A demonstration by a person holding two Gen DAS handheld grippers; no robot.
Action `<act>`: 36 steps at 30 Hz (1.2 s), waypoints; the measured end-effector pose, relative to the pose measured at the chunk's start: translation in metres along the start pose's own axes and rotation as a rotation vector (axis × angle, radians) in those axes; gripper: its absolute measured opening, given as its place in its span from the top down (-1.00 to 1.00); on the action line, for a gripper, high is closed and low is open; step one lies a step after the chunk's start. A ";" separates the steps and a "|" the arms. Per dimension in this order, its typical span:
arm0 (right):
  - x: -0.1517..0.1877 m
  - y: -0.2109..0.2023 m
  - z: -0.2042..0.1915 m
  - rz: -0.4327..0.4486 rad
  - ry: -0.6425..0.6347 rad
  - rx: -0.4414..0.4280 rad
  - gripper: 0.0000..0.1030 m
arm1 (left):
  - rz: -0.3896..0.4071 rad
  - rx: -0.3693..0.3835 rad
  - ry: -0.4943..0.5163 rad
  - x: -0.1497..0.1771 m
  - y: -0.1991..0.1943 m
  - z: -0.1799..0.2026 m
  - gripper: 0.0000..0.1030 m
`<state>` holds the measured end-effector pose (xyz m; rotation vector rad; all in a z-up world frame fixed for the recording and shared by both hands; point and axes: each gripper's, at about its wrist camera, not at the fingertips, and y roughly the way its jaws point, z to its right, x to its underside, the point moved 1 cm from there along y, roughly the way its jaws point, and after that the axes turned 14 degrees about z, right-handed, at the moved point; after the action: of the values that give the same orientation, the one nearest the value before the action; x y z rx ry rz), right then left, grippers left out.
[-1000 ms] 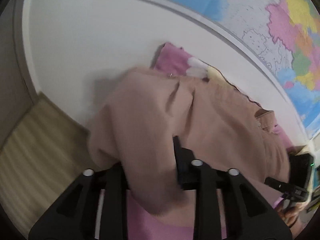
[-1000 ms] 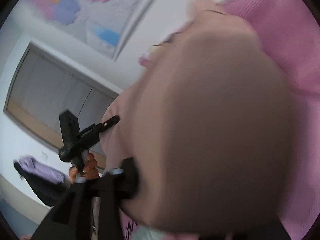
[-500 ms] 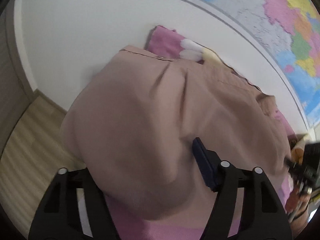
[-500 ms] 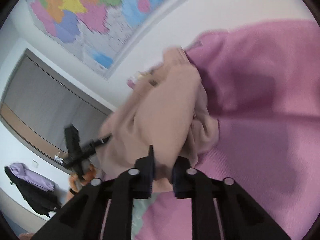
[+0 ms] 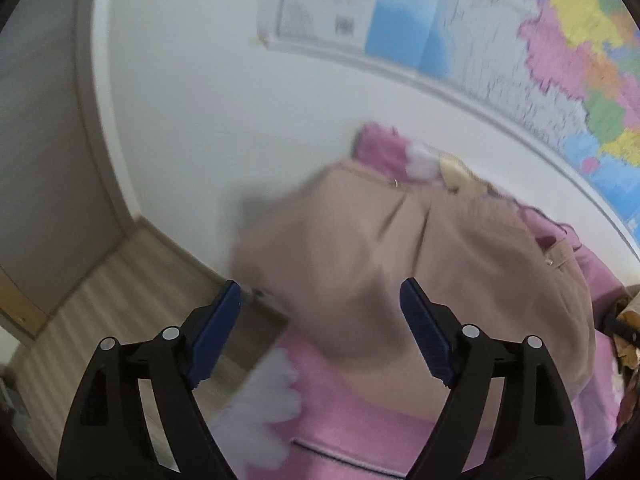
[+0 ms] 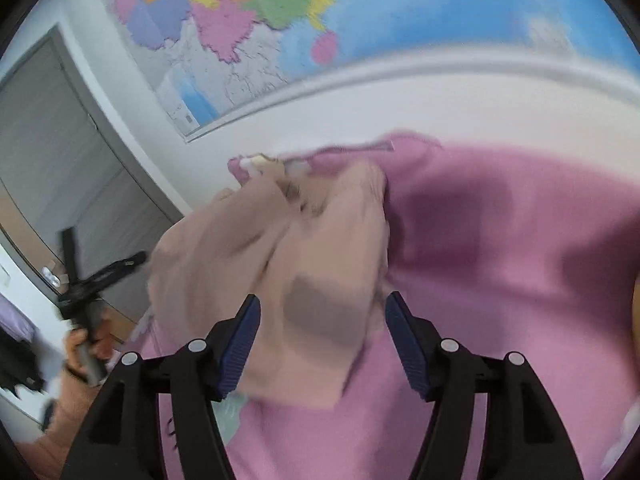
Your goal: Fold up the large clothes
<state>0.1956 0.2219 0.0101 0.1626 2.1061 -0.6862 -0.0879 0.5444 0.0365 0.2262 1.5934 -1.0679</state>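
Observation:
A beige garment (image 5: 420, 264) lies bunched on a pink blanket (image 5: 360, 412) against the wall. My left gripper (image 5: 320, 320) hangs just above its near edge; the jaws are opening, the blue pads (image 5: 218, 332) stand wide and touch no cloth. In the right wrist view the same beige garment (image 6: 304, 272) is heaped on the pink blanket (image 6: 520, 280). My right gripper (image 6: 320, 340) is over the heap's near end, jaws opening, cloth showing between the pads but free of them. The left gripper (image 6: 100, 276) shows at the left, held by a person's hand (image 6: 80, 344).
A large coloured wall map (image 5: 540, 40) hangs over the blanket. A grey door (image 6: 52, 152) and wooden floor (image 5: 100, 300) lie to the left. Dark clothing (image 6: 16, 356) hangs low at the left edge. A white flower print (image 5: 264, 412) marks the blanket's near corner.
Both grippers let go of the beige garment and drew back upward. The right one was pinched on the cloth half a second ago; its jaws now stand apart. The garment dropped onto the blanket.

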 end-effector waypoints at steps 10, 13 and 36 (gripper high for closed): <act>0.012 0.100 -0.006 -0.130 0.073 -0.019 0.78 | -0.042 0.180 0.144 0.012 0.013 0.077 -0.52; 0.010 0.092 -0.006 -0.121 0.074 -0.023 0.72 | -0.099 0.179 0.118 0.024 0.031 0.076 -0.42; 0.046 0.033 -0.035 -0.113 -0.138 -0.030 0.23 | -0.094 0.188 0.238 0.069 -0.013 0.140 -0.89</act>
<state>0.1547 0.2622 -0.0242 -0.0204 2.0028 -0.7123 -0.0237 0.4089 -0.0078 0.4219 1.7286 -1.3043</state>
